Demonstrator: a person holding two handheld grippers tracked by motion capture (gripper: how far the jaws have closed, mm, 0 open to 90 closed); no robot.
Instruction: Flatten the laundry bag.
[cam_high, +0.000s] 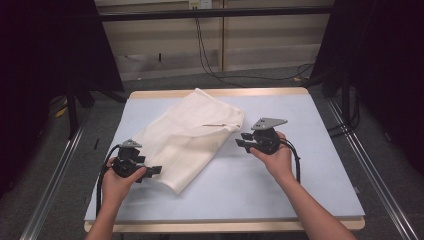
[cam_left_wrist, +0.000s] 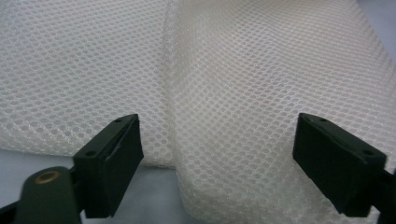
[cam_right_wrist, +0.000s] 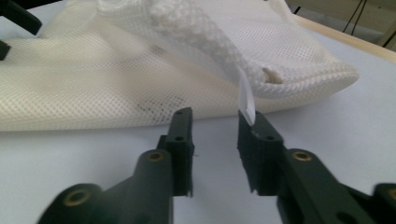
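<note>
A white mesh bag (cam_high: 190, 137) lies slanted across the pale blue table top (cam_high: 280, 190). My left gripper (cam_high: 154, 171) sits at the bag's near left edge. In the left gripper view its jaws stand wide apart around a fold of the mesh (cam_left_wrist: 233, 93), pads clear of it, so the left gripper (cam_left_wrist: 215, 158) is open. My right gripper (cam_high: 242, 140) hovers just right of the bag's far end. Its jaws are a small gap apart with nothing between them: the right gripper (cam_right_wrist: 215, 140) is open. A white tag (cam_right_wrist: 246, 95) hangs from the bag's thick corded hem (cam_right_wrist: 196, 23) and touches one jaw tip.
The table has a wooden rim (cam_high: 220, 92). Black stands and dark curtains (cam_high: 45, 75) flank it on both sides. Cables (cam_high: 210, 65) trail on the floor beyond the far edge, and metal rails (cam_high: 370, 165) run along the floor at left and right.
</note>
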